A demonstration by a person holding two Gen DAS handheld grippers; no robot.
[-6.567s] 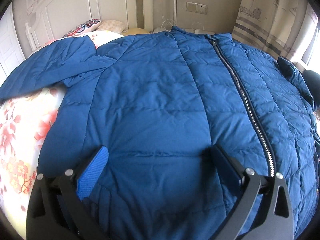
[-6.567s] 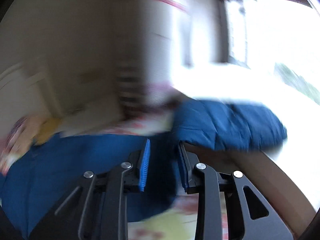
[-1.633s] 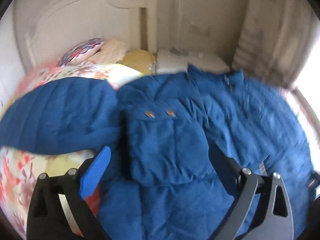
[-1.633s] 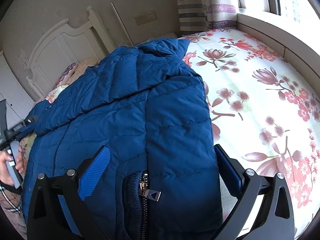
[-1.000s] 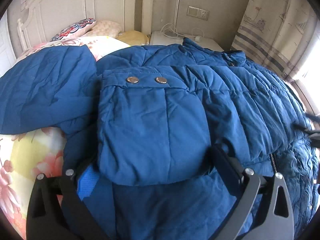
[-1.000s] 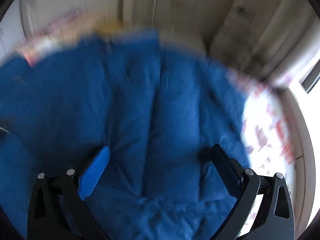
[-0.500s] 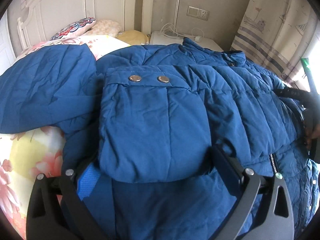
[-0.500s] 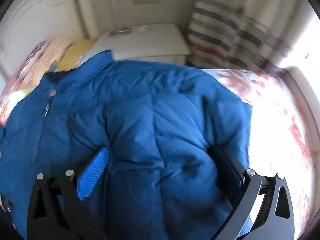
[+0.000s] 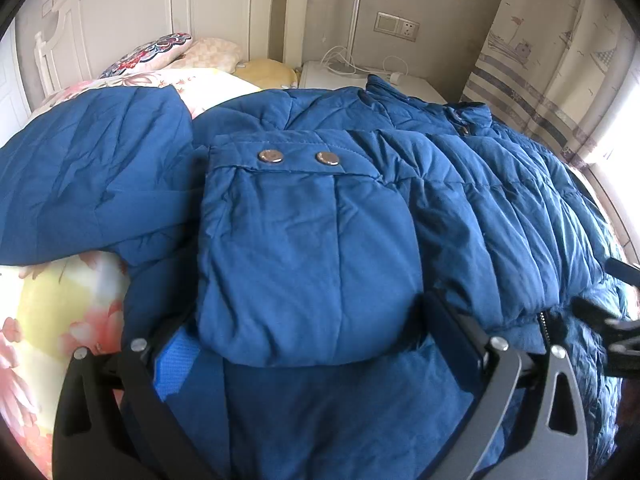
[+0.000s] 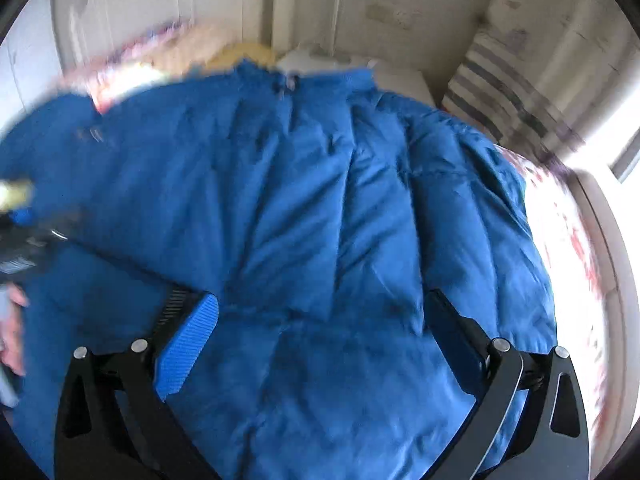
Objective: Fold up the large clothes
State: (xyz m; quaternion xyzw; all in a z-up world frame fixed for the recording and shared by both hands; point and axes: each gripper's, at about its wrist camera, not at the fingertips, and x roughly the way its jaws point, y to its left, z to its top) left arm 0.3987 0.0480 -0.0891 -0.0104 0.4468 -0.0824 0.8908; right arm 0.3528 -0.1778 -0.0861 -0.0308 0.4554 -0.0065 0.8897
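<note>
A large blue quilted jacket (image 9: 460, 208) lies spread on the bed. One sleeve is folded across the body, its cuff (image 9: 304, 264) with two metal snaps (image 9: 272, 156) facing me. My left gripper (image 9: 308, 344) is open, its fingers on either side of the cuff's near edge, low over the fabric. In the blurred right wrist view the jacket (image 10: 320, 200) fills the frame. My right gripper (image 10: 316, 332) is open and empty just above it. The right gripper also shows at the right edge of the left wrist view (image 9: 612, 320).
The floral bedsheet (image 9: 52, 312) shows at left, with pillows (image 9: 152, 54) and a white headboard (image 9: 132, 12) behind. A white nightstand (image 9: 360, 76) with cables and a striped curtain (image 9: 532, 60) stand at the back right. The sheet (image 10: 568, 248) also shows in the right wrist view.
My left gripper has stayed over the folded sleeve cuff. My right gripper has swung across the jacket and its view has shifted left, blurred by motion.
</note>
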